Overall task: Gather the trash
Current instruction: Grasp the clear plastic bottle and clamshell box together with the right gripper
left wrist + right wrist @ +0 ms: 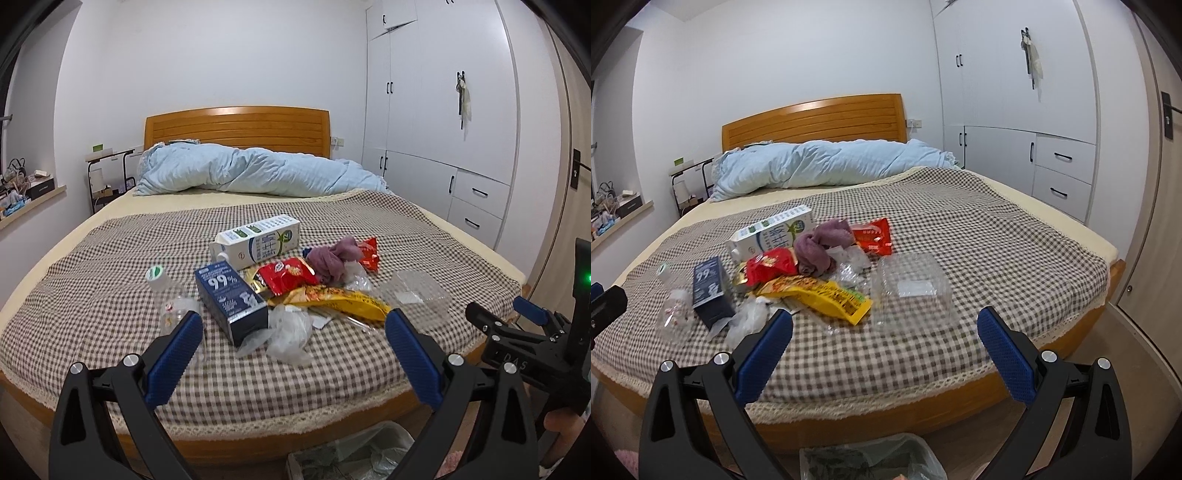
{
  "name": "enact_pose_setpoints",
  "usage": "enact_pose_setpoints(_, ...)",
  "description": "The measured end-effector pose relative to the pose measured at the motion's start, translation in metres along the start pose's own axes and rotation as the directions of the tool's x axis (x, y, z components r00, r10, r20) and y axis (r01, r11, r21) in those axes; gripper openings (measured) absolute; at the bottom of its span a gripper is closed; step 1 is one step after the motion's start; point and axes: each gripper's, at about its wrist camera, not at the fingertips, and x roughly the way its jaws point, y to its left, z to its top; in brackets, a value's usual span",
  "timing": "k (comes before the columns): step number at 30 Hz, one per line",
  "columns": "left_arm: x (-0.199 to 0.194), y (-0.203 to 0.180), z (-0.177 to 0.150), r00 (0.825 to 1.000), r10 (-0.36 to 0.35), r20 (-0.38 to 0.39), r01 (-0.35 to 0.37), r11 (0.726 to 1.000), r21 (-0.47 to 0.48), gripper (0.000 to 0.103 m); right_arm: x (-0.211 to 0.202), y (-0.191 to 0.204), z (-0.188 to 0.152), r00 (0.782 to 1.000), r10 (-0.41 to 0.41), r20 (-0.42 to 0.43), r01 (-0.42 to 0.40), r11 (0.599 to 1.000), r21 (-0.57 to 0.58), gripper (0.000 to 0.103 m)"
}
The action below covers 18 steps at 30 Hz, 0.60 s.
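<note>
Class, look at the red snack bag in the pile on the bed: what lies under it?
The red snack bag rests on a yellow wrapper and a gold packet's edge. Whatever else lies beneath is covered.

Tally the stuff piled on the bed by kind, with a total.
Cartons and boxes: 2, white milk carton, dark blue box
Snack wrappers: 3, red, orange-red, yellow
Clear plastic items: 4, bottle, container, two crumpled bags
Purple cloth: 1
Total: 10

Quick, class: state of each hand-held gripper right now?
Left hand-held gripper: open, holding nothing.
Right hand-held gripper: open, holding nothing.
</note>
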Motion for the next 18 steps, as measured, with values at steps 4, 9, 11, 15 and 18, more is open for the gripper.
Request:
enact_pose_setpoints(4,0.015,0.001,0.008,1.0,0.002,-0.012,-0.002,1.0,0.004,0.096,0.011,-0.001,0.015,0.999,-0.026,0.033,0.026,0.999,-0.025,0.097)
enact_pose_setpoints(9,0.03,0.002,0.019,1.0,0.003,-0.002,-0.003,1.0,0.018,0.096,0.027,-0.004,0.034,0.998,-0.03,0.058,0.032,0.999,-0.035,0.097)
enact_pose_setpoints(11,0.038,0.002,0.026,1.0,0.012,-0.003,-0.012,0.999,0.032,0.096,0.038,-0.004,0.044,0.997,-0.031,0.065,0.034,0.998,-0.046,0.097)
enact_pose_setpoints(15,0.053,0.005,0.039,1.0,0.009,-0.023,-0.008,1.0,0.03,0.096,0.059,-0.01,0.052,0.997,-0.043,0.059,0.046,0.997,-0.054,0.097)
enact_pose_setpoints(18,0.063,0.005,0.048,0.999,-0.003,-0.034,0.004,1.0,0.028,0.096,0.075,-0.017,0.052,0.999,-0.04,0.026,0.041,0.998,-0.047,0.097)
